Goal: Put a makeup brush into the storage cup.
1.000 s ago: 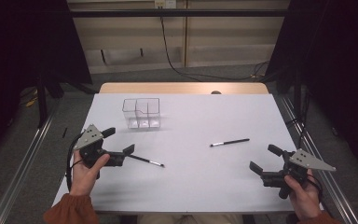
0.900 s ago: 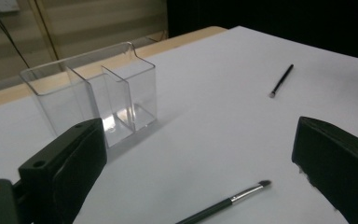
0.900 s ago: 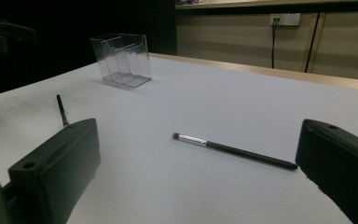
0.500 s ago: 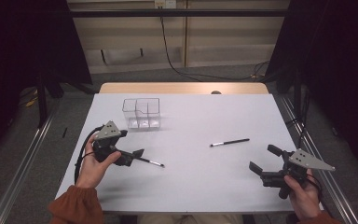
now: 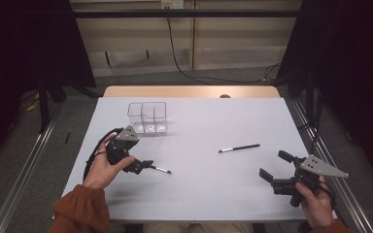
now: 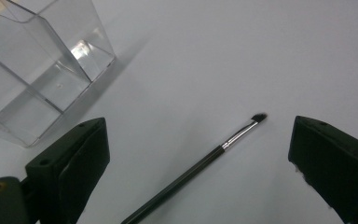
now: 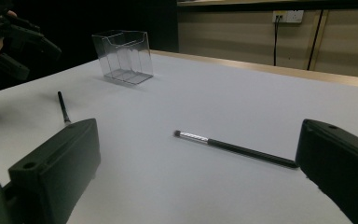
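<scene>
Two thin black makeup brushes lie flat on the white table point(image 5: 199, 194). The left brush point(image 5: 161, 169) point(image 6: 200, 163) lies between the wide-apart jaws of my left gripper point(image 5: 143, 166) point(image 6: 200, 135), which hangs just above it, open and touching nothing. The brush's tip points away from the gripper. The other brush point(image 5: 239, 148) point(image 7: 233, 145) lies right of centre, ahead of my right gripper point(image 5: 274, 165) point(image 7: 200, 135), which is open and empty near the table's front right corner. A clear plastic organizer point(image 5: 148, 117) point(image 6: 42, 70) point(image 7: 123, 58) stands empty behind the left gripper.
The organizer has several compartments and stands at the back left of the table. A wooden strip point(image 5: 189, 91) borders the far edge. Metal rails point(image 5: 24, 170) run along the floor on both sides. In the right gripper view the left gripper point(image 7: 14, 37) shows far off.
My left gripper has moved right along the table until its jaws straddle the left brush. Both brushes and the right gripper have stayed put.
</scene>
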Demonstrator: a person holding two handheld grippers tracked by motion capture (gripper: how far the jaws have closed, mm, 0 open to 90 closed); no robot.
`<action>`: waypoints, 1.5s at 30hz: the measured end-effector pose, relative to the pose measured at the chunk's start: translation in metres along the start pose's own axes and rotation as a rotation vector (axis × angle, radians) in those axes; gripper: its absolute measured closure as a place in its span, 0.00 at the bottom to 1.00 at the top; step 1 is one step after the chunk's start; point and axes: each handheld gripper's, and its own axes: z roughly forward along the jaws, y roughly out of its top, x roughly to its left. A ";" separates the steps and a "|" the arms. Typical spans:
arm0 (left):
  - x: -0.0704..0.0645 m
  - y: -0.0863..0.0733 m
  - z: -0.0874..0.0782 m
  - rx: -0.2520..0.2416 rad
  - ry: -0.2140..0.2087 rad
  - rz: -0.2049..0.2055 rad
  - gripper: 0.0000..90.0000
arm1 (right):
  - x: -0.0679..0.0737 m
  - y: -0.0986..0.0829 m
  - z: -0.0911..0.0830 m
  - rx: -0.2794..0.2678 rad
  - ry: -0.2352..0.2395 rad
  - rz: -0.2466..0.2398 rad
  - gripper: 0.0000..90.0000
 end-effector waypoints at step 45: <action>0.007 0.021 0.062 0.447 -0.177 0.193 0.33 | 0.001 0.000 0.000 0.012 0.013 -0.015 0.00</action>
